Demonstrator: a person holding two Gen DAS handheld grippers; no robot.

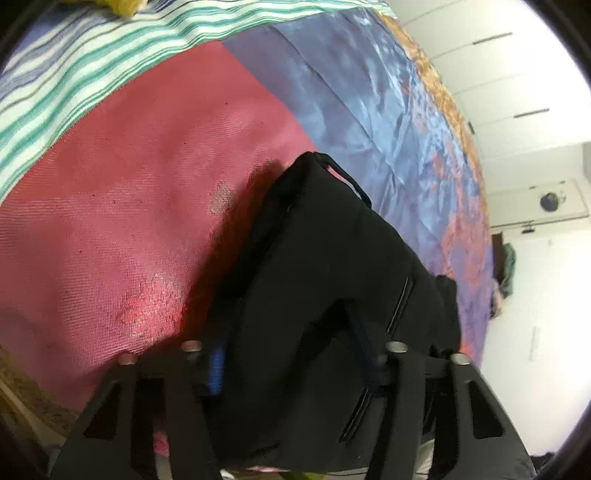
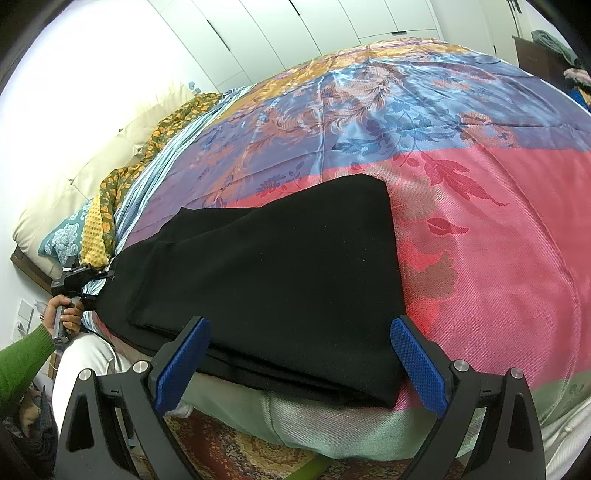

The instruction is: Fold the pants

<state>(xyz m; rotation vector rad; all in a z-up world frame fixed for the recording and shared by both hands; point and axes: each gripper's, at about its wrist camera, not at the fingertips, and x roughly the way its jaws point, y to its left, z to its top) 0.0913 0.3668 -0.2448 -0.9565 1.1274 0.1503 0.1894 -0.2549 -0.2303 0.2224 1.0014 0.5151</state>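
The black pants (image 2: 280, 269) lie partly folded along the near edge of the bed, on the pink and blue bedspread (image 2: 498, 229). My right gripper (image 2: 301, 363) is open, its blue pads on either side of the pants' near folded edge, not closed on it. My left gripper (image 2: 79, 280) shows in the right wrist view at the pants' far left end, held by a hand in a green sleeve. In the left wrist view the black cloth (image 1: 314, 295) fills the space between the left fingers (image 1: 192, 387), bunched and lifted off the pink cover (image 1: 129, 206); the left gripper (image 1: 291, 369) is shut on it.
Pillows and a yellow-green flowered cloth (image 2: 122, 177) lie at the head of the bed on the left. A striped sheet (image 1: 92, 62) borders the pink cover. White wardrobe doors (image 2: 295, 33) stand behind the bed. A patterned rug (image 2: 229, 450) lies below the bed's edge.
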